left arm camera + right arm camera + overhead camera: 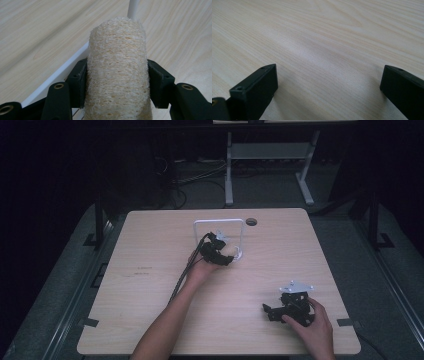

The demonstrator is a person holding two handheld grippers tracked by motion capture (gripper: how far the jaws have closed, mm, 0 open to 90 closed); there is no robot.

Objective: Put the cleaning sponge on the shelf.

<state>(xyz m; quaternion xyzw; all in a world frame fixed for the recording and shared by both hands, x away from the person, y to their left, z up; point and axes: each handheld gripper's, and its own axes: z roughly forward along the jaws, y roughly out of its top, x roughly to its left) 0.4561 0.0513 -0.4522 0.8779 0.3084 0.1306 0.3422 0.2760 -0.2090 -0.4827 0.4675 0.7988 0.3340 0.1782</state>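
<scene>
Left gripper (117, 82) is clamped on a loofah (117, 75) at the white rack (219, 222), far centre of my table (150, 270). Right gripper (329, 85) rests near right, jaws spread wide over bare wood, well apart from the rack.

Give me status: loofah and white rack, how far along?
Done: left gripper is shut on the loofah, held at the white rack. In hand: bringing it to the rack. Left: placing and releasing it; right gripper sits open and empty over the table.
</scene>
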